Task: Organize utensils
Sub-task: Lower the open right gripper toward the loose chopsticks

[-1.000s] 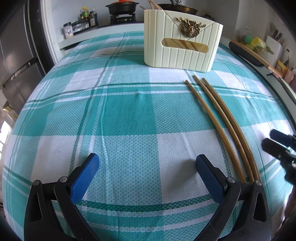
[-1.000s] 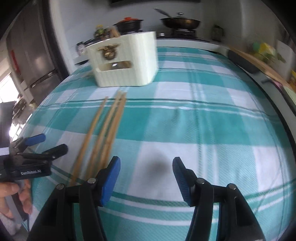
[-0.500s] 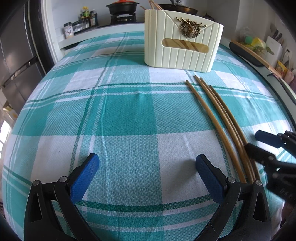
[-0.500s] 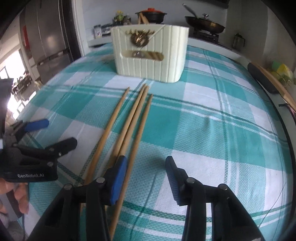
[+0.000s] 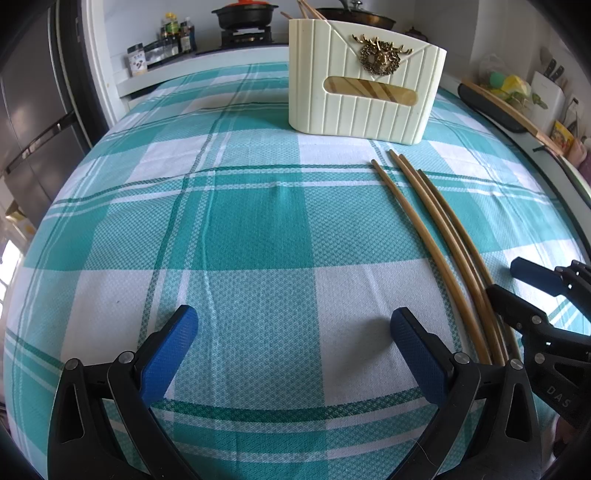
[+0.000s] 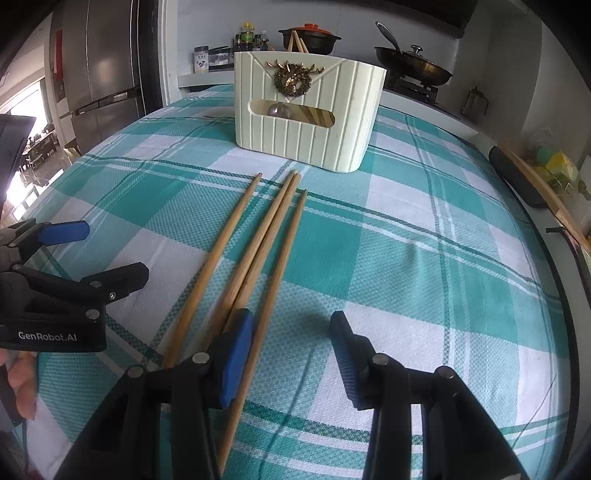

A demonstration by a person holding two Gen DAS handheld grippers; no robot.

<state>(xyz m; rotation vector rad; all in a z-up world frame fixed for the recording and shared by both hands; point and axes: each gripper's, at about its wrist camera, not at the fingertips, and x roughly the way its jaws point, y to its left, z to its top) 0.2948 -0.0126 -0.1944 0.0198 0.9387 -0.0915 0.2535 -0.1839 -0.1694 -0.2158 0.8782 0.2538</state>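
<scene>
Several wooden chopsticks lie side by side on the teal checked tablecloth, pointing at a cream ribbed utensil holder with a gold deer emblem. They also show in the left wrist view, in front of the holder. My right gripper is open and low over the near ends; the rightmost chopstick runs between its jaws. My left gripper is open and empty over bare cloth, left of the chopsticks. More chopsticks stick up from the holder's back.
A stove with a red-lidded pot and a pan stands behind the table. Spice jars sit at the back left. A fridge is at the left. A cutting board lies along the right edge.
My right gripper has swung left and moved in over the chopsticks' near ends, nudging the rightmost one apart. My left gripper has stayed still.
</scene>
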